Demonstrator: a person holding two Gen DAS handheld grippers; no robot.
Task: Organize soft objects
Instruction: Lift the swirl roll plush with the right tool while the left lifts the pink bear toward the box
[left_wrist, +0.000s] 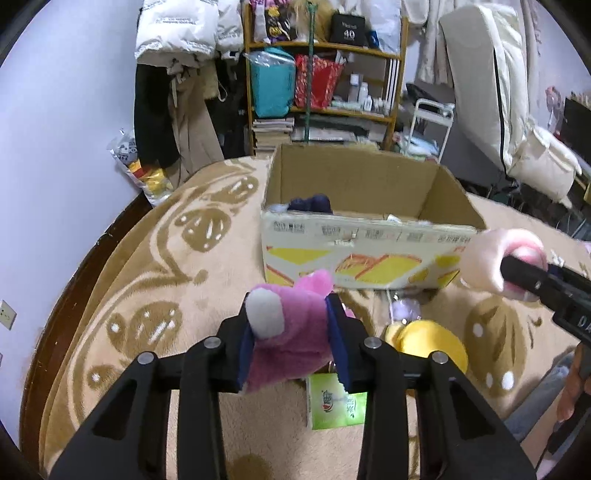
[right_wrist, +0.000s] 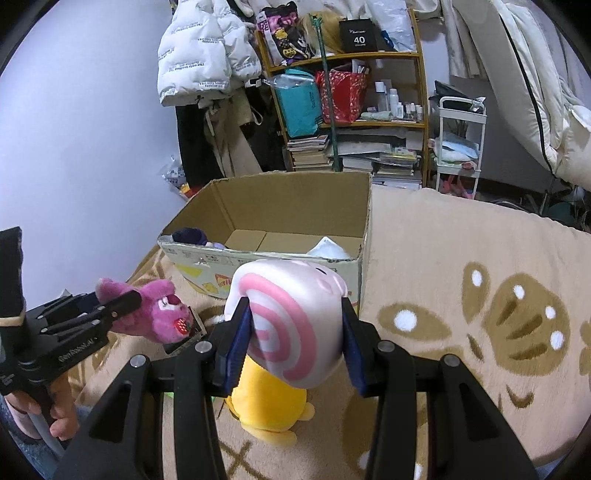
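Note:
My left gripper (left_wrist: 291, 328) is shut on a pink plush bear (left_wrist: 291, 332) with a white ear, held above the beige blanket. From the right wrist view the same pink bear (right_wrist: 162, 314) hangs in the left gripper (right_wrist: 122, 306) at the left. A white plush with a pink spiral (right_wrist: 291, 325) sits squeezed between the blue pads of my right gripper (right_wrist: 295, 332). That pale plush (left_wrist: 491, 258) shows at the right of the left wrist view. Ahead stands an open cardboard box (left_wrist: 369, 254) holding a dark blue soft thing (left_wrist: 312, 203). A yellow plush (right_wrist: 269, 402) lies below the right gripper.
A green tissue pack (left_wrist: 332, 402) lies on the patterned blanket (right_wrist: 480, 295). White paper (right_wrist: 328, 247) rests in the box's right corner. Behind the box are a cluttered wooden shelf (left_wrist: 325, 74), hanging coats (left_wrist: 177, 74) and a white trolley (right_wrist: 461, 147). A hand (right_wrist: 55, 413) grips the left tool.

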